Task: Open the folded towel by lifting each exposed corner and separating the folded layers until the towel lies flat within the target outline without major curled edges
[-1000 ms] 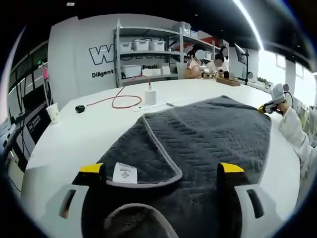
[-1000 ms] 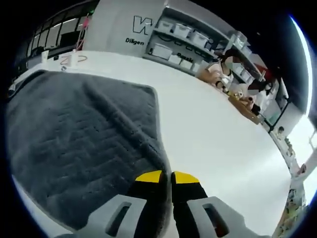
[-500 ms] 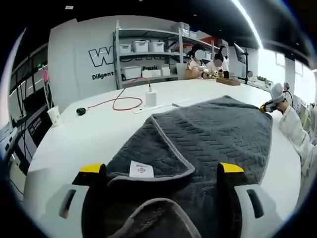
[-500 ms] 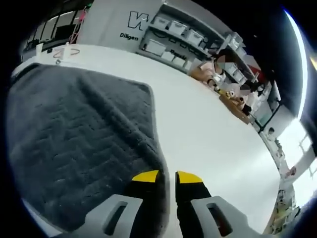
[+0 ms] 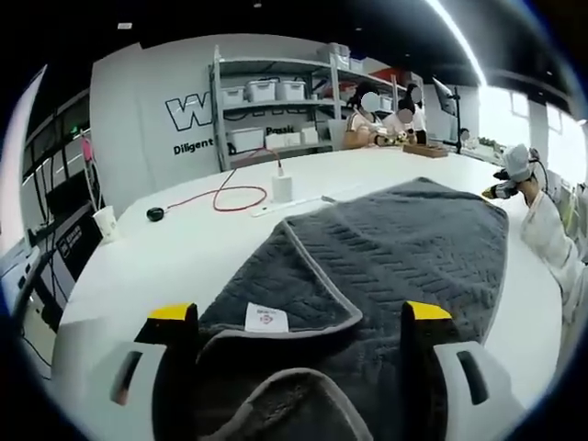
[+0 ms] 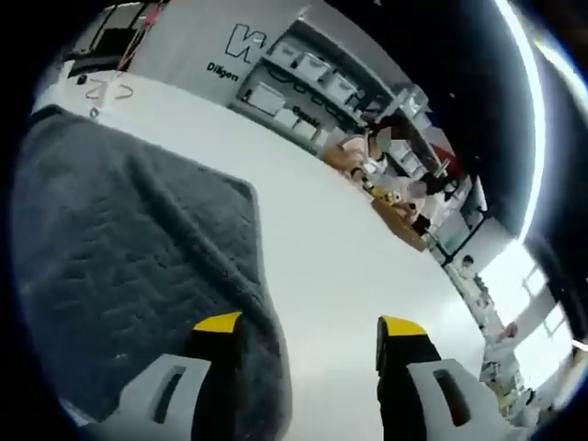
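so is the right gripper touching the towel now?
Cannot tell. In the right gripper view the right gripper stands open, white table between its jaws; the towel edge runs alongside the left jaw, with no plain gap or contact.

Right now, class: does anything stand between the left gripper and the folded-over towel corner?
Nothing visible does. The left gripper is open, and the folded corner of the towel lies directly ahead between its fingers.

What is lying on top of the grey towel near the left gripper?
A folded-over flap of the towel with a white label lies on it. What the flap covers is hidden.
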{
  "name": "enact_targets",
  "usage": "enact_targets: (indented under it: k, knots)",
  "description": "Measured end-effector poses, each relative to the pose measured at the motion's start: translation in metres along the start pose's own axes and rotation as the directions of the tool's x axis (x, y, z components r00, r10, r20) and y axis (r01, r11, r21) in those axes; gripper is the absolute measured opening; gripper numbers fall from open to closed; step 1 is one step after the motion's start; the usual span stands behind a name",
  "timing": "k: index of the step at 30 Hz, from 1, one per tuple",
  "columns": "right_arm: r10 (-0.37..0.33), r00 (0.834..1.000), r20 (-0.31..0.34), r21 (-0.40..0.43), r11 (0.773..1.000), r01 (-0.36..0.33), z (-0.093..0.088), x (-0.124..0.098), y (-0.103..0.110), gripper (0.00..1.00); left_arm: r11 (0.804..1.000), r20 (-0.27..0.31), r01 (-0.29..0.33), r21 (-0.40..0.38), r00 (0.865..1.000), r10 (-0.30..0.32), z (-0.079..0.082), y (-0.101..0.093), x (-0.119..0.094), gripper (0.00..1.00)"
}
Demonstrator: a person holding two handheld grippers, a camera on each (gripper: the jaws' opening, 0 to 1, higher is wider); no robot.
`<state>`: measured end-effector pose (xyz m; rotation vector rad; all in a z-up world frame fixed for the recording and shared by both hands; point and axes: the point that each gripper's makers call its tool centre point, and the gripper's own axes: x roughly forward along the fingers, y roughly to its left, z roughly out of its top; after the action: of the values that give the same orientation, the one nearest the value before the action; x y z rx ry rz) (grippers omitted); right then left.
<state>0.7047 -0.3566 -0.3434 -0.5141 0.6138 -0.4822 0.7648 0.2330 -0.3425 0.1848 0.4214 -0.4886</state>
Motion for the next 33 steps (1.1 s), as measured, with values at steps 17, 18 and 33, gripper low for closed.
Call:
enact_targets:
  k: [17,18,33]
  knots:
    - [0.374,0.927,0.014,0.145,0.917,-0.372,0.008,-0.015,0.075,0.96,0.967,0.173,-0.115,-0.228,0.972,0.156,0.004,-0.007,-0.053,0.76]
    - [0.385,0.923,0.015,0.139,0.913,-0.383,0.010,-0.018,0.079,0.98,0.962,0.179,-0.123,-0.246,0.969,0.170,0.003,-0.009,-0.057,0.75]
    - [0.459,0.888,0.024,0.052,0.886,-0.460,0.023,-0.032,0.110,0.99,0.857,0.026,-0.502,-0.118,0.861,0.508,-0.031,0.002,-0.061,0.45]
